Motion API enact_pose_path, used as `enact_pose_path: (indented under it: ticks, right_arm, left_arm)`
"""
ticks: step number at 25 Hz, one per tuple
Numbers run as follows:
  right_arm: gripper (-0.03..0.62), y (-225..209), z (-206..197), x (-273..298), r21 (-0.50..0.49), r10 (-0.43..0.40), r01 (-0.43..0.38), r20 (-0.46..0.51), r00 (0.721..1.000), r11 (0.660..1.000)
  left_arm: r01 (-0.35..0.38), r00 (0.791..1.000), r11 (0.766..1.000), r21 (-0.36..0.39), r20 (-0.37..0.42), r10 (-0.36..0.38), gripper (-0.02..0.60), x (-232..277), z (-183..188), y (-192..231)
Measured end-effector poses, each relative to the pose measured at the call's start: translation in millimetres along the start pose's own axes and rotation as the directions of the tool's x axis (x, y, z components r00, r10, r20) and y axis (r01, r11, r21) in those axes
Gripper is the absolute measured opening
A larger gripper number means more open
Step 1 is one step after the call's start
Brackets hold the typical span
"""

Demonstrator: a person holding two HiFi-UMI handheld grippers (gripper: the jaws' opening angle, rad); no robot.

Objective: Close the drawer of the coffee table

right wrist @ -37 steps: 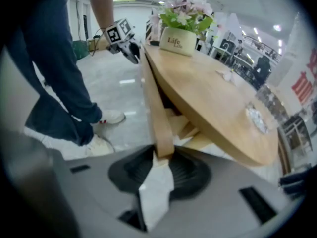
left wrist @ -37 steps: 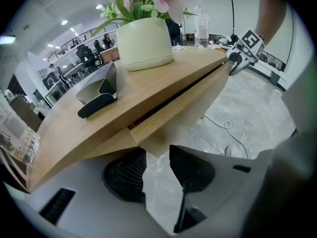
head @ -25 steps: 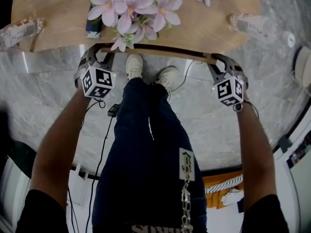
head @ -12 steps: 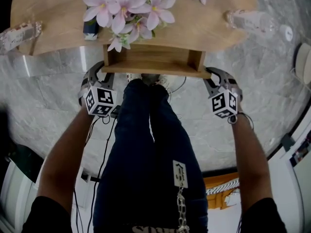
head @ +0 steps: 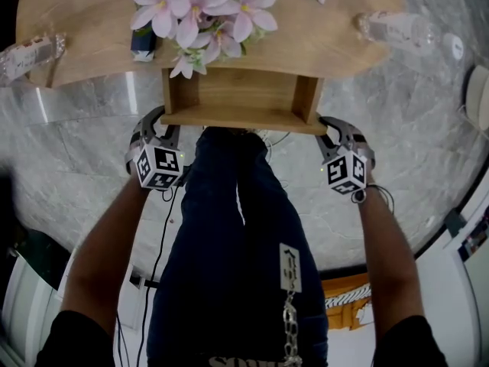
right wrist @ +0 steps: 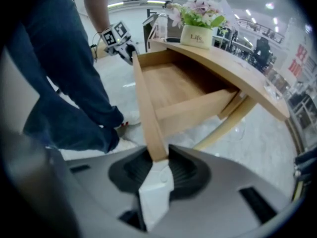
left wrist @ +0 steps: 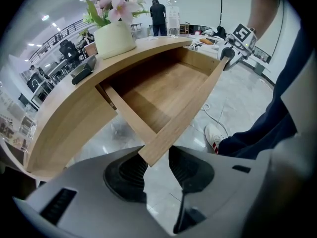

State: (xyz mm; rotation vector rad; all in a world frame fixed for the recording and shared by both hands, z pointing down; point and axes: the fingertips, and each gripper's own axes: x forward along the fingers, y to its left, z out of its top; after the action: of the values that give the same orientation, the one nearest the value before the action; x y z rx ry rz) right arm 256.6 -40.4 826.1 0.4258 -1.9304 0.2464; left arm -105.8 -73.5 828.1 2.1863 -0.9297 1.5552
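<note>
Wooden drawer (head: pixel 237 98) out, front corners tight in left gripper (left wrist: pixel 157 163) and right gripper (right wrist: pixel 161 165).

The floor (head: pixel 76 151) is polished grey stone with a marble pattern, glossy enough to throw back pale streaks of light, and a curved wooden table (head: pixel 92 37) stands on it. Around it lies a wide, bright hall with white walls (left wrist: pixel 208 9), ceiling lights (left wrist: pixel 45 18), a railing (left wrist: pixel 69 29) along an upper level, dark office chairs (left wrist: pixel 64 47) and cluttered desks (left wrist: pixel 203 33), where a person (left wrist: pixel 158 16) stands far off. On the other side, red signs (right wrist: pixel 299 58) hang on a white surface, more chairs (right wrist: pixel 261 46) stand, and strip lights (right wrist: pixel 119 4) run overhead.
</note>
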Motion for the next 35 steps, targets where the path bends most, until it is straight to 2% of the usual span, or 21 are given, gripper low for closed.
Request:
enact_pose_path:
  ticks: [9,16,22,24,26,27,28,30,32,33,34,35]
  right_arm:
    - [0.117,-3,1,-4,0.012,0.005,-0.005,-0.006,1.0,1.0]
    - [0.118,-44,19,-1,0.017,-0.019,0.019,0.017,1.0,1.0]
    - [0.129,-96,37,6,0.085,-0.07,0.065,0.061,0.996,0.994]
    - [0.133,-108,41,8,0.107,-0.102,0.094,0.075,0.992,0.99]
    - [0.138,-116,44,10,0.162,-0.137,0.122,0.086,0.987,0.979]
    - [0.144,-120,44,11,0.217,-0.153,0.13,0.091,0.984,0.967]
    - [0.147,-123,43,12,0.287,-0.166,0.133,0.094,0.982,0.949]
    - [0.176,-128,37,11,0.441,-0.188,0.132,0.085,0.979,0.888]
    - [0.199,-133,30,3,0.554,-0.226,0.161,0.052,0.973,0.817]
    - [0.199,-134,26,-4,0.58,-0.257,0.194,0.028,0.966,0.791]
    - [0.199,-133,24,-13,0.59,-0.285,0.228,0.004,0.958,0.775]
    - [0.199,-129,23,-24,0.593,-0.303,0.252,-0.015,0.953,0.765]
  left_arm:
    - [0.024,1.0,1.0,0.009,0.017,-0.025,0.153,-3,4,0]
    - [-0.004,0.998,1.0,0.009,0.06,0.004,0.16,8,33,33]
    - [-0.026,0.994,0.997,-0.073,0.107,0.033,0.167,26,67,71]
    - [-0.013,0.992,0.991,-0.132,0.126,0.03,0.167,30,74,80]
    - [0.021,0.989,0.965,-0.262,0.147,0.018,0.167,33,78,87]
    - [0.038,0.988,0.94,-0.34,0.153,0.016,0.17,34,77,90]
    - [0.048,0.988,0.909,-0.414,0.156,0.019,0.175,34,77,92]
    - [0.068,0.989,0.836,-0.545,0.149,0.017,0.176,36,74,91]
    - [0.112,0.99,0.752,-0.65,0.134,-0.032,0.17,38,69,86]
    - [0.138,0.99,0.726,-0.674,0.121,-0.076,0.17,37,65,80]
    - [0.158,0.987,0.718,-0.677,0.105,-0.119,0.168,33,59,73]
    - [0.168,0.985,0.727,-0.666,0.089,-0.147,0.143,24,52,67]
